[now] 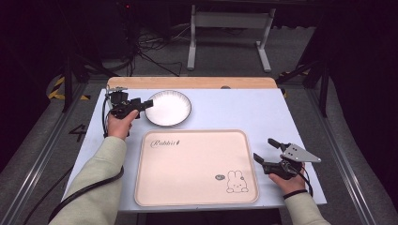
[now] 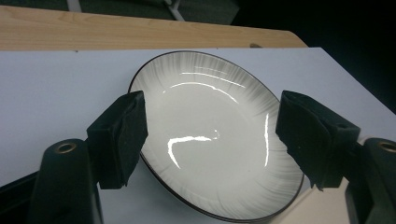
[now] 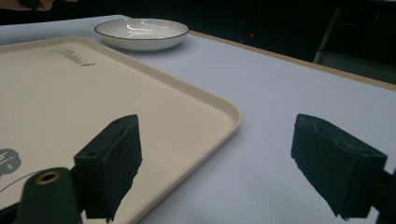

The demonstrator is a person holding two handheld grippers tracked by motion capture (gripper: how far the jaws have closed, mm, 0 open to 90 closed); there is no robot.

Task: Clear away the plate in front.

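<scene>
**Plate not yet gripped, tray bare**

The work looks barely begun. The white plate [image 1: 168,108] sits on the desk [image 1: 234,110], just beyond the far left corner of the pink tray [image 1: 196,167], and does not rest on it. The left claw [image 1: 146,104] is at the plate's left rim with its jaws wide apart and nothing between them, so no grip is made yet. The right claw [image 1: 264,150] hovers off the tray's right edge, also wide open and holding nothing. By my reading, grasping the plate and carrying it, probably onto the tray, is all left to do.

The high view gives the layout: plate, tray and both hands, and the rabbit drawing [image 1: 236,182] on the tray. The left gripper view shows what that one cannot: the plate [image 2: 215,135] framed between the two spread jaws, its dark rim line and ribbed wall. The right gripper view shows the tray's raised lip [image 3: 219,128] from low down, and the plate [image 3: 142,32] far off as a shallow bowl shape.
</scene>
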